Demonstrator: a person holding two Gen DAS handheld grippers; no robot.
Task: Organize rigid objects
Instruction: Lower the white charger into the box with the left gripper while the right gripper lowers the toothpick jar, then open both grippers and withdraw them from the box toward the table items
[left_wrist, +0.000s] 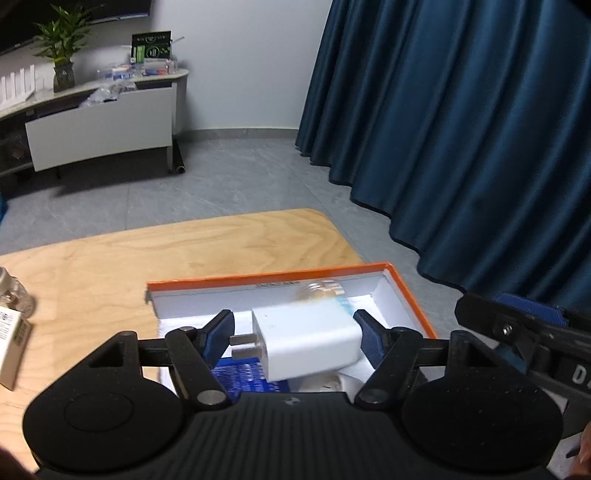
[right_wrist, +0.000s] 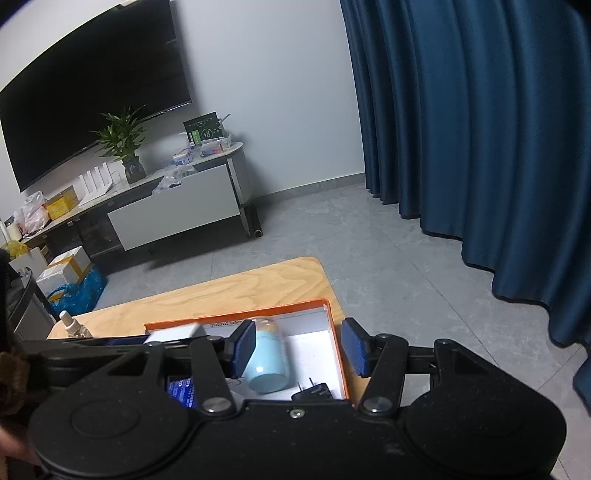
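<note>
An orange-rimmed white box (left_wrist: 406, 291) sits on the wooden table (left_wrist: 147, 258). My left gripper (left_wrist: 295, 334) is open over the box, with a white plug charger (left_wrist: 306, 339) between its pads; the left pad stands apart from the prongs, and the charger looks blurred. A light blue bottle (left_wrist: 325, 291) lies at the box's far side. In the right wrist view my right gripper (right_wrist: 299, 345) is open and empty above the box (right_wrist: 338, 350), over the light blue bottle (right_wrist: 267, 365). A black plug (right_wrist: 312, 391) and a blue packet (right_wrist: 183, 393) lie inside.
A clear dropper bottle (left_wrist: 13, 295) and a white carton (left_wrist: 11, 343) stand on the table at left; the dropper bottle (right_wrist: 72, 325) shows in the right wrist view. Blue curtains (left_wrist: 461, 129) hang at right. A TV cabinet (right_wrist: 177, 210) stands across the grey floor.
</note>
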